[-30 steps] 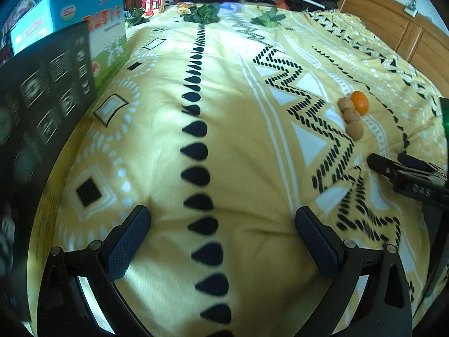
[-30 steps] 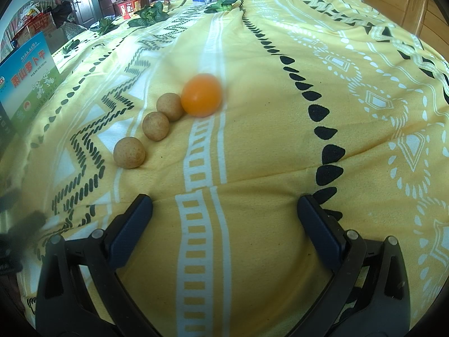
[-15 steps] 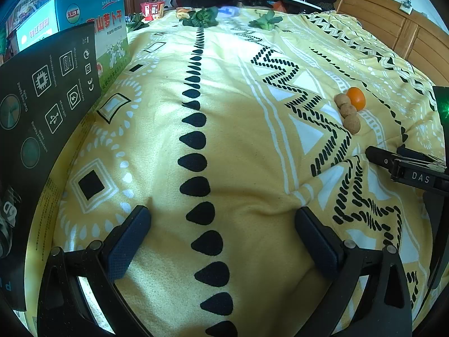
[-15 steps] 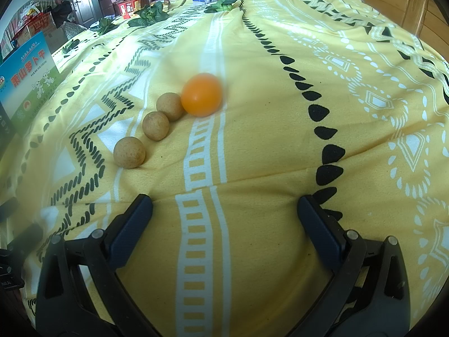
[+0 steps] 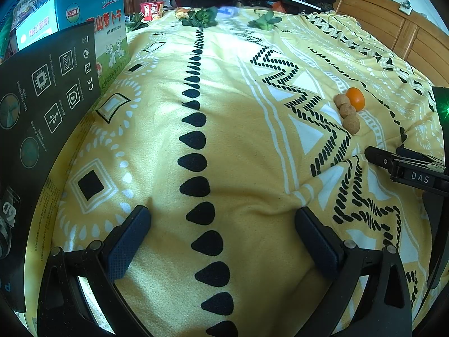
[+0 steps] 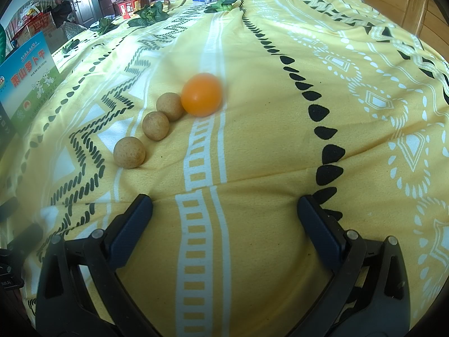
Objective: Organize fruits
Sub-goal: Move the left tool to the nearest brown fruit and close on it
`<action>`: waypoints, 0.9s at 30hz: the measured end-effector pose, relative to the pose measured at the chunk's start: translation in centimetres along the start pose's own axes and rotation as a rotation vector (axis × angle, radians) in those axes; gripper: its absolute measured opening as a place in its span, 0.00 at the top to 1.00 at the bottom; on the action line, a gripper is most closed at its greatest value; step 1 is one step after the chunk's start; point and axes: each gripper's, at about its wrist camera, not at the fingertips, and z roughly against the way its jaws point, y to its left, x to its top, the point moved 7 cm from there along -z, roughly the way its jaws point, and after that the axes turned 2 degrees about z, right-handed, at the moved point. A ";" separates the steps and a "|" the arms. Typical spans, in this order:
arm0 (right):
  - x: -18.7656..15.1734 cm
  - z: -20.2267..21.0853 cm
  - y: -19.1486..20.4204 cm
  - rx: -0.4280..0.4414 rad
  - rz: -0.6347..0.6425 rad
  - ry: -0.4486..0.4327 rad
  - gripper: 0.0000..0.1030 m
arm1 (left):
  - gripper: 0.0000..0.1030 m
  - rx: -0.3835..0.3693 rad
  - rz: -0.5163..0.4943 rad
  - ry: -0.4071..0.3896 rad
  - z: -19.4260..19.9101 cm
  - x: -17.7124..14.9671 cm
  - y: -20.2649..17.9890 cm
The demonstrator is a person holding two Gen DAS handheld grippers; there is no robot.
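An orange [image 6: 201, 94] lies on the yellow patterned bedspread [image 6: 280, 140] at the end of a row of three small brown round fruits [image 6: 155, 125]. My right gripper [image 6: 224, 224] rests low on the cloth just in front of them, open with nothing between its fingers. In the left wrist view the same orange [image 5: 355, 98] and brown fruits [image 5: 347, 111] sit far to the right. My left gripper [image 5: 221, 238] is open and empty over the bedspread [image 5: 238, 112]. The right gripper's fingers [image 5: 404, 165] show at the right edge.
A black box [image 5: 42, 118] and a blue carton [image 5: 92, 28] stand along the bed's left side. Green leafy vegetables [image 5: 200, 16] and a red snack cup [image 5: 151, 9] lie at the far end. A wooden headboard [image 5: 407, 36] runs along the right.
The left gripper has drawn back a little, so the fruits look smaller and the black box larger. The right gripper and the fruits have not moved.
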 end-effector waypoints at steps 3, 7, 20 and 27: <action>0.0 0.0 0.0 0.000 0.000 0.000 0.00 | 0.00 -0.003 -0.008 0.008 0.0 0.0 -0.2; 0.0 0.0 0.0 0.000 0.000 0.000 0.00 | 0.00 -0.006 -0.018 0.017 0.0 -0.1 -0.4; 0.0 -0.1 0.0 0.000 0.000 -0.001 0.00 | 0.01 -0.217 -0.096 0.007 2.5 5.0 -5.9; 0.0 -0.1 0.0 0.000 0.000 -0.001 0.00 | 0.28 -0.360 -0.224 0.076 -1.0 8.0 -12.7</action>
